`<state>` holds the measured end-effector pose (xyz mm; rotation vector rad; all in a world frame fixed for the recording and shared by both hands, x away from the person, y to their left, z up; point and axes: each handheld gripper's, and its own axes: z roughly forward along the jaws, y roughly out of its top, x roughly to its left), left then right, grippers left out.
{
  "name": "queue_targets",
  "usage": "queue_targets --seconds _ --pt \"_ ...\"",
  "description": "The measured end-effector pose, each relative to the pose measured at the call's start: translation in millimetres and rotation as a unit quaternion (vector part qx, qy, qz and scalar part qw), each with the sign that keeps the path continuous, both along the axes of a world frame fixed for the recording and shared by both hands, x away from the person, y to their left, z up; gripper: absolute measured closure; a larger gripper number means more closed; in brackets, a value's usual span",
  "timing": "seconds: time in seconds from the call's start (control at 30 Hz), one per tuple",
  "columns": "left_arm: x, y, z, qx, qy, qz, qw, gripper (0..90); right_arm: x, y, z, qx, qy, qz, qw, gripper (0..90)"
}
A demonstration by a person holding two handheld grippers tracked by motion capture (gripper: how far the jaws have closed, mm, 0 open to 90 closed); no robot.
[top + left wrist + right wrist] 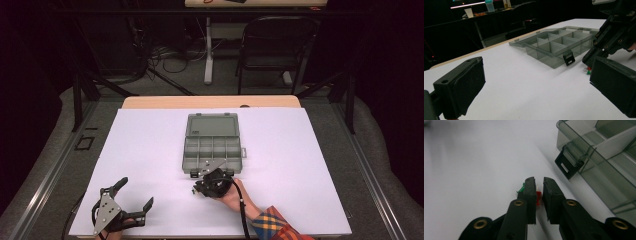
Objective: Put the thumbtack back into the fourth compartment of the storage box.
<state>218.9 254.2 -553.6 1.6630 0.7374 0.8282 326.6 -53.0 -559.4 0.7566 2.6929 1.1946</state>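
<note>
Nearest the lens in the right gripper view, my right tongs (538, 185) stand almost closed around a red pushpin (538, 195) at lower centre of the frame; whether the pads already pinch it I cannot tell. A green pushpin (521, 188) lies just left of the left jaw, outside the gap. Both pins are on the white bench (150, 150), near the front latch (569, 166) of the organizer box (212, 145), which sits at mid-frame in the high view with its lid laid back.

Left tongs (135, 192), lower left of the high view, are spread wide, empty, well apart from the box.

Progress, as I judge it: early. Compartments that I can see look empty. Red pin is at the pickup stage; lifting, dropping into a compartment, then the green pin all remain.
</note>
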Motion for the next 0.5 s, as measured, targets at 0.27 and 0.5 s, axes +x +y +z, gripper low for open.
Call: queue_targets --seconds 0.27,0.5 --pt "-1.7 0.1 0.4 0.003 0.001 -0.002 1.0 0.0 -0.8 -1.1 -2.2 -0.004 -0.003 -0.003 1.0 84.9" --pt "0.7 -0.1 -0.5 0.003 0.005 -0.001 1.0 0.1 -1.5 -2.9 2.8 0.0 -0.014 -0.003 0.9999 85.3"
